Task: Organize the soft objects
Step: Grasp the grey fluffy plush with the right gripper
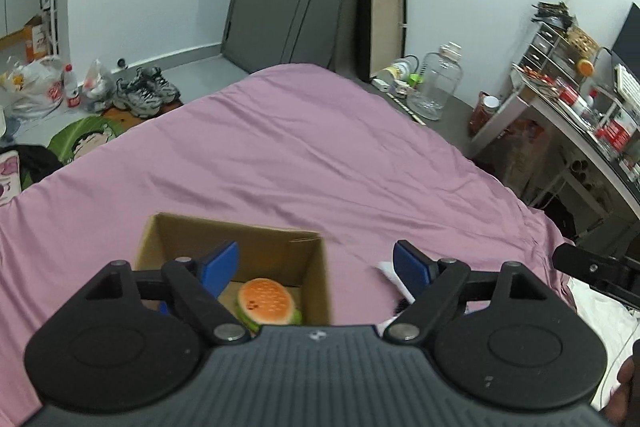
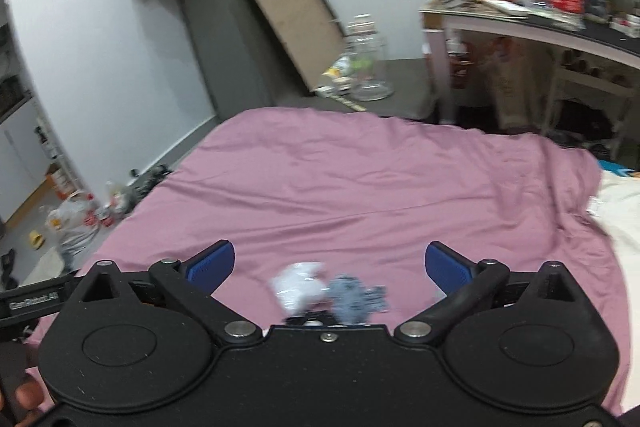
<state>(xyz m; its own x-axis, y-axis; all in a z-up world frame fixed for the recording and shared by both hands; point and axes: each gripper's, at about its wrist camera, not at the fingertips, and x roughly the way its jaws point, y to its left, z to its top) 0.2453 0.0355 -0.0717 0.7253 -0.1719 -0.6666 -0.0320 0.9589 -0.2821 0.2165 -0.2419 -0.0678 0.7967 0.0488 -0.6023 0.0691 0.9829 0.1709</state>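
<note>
Left wrist view: the left gripper (image 1: 316,263) hangs released, its blue fingers spread wide above a cardboard box (image 1: 308,259) that sits on the pink bed cover (image 1: 300,155) near the bed's near edge. Inside the box lies a soft burger toy (image 1: 266,301), on the bottom toward the near wall. Just beside the box, toward the bed's right side, a white scrap of something soft peeks out behind the right finger. The right wrist view shows the right gripper (image 2: 328,267) also released, jaws wide, poised over a small white and blue-grey soft thing (image 2: 324,293) lying on the bed cover close to the near edge; blur hides what exactly it is. My judgement: one toy is already stowed, and the step in hand is picking up this next soft piece. The next move calls for lowering the right gripper around it, squeezing gently, then carrying it left over the box.
</note>
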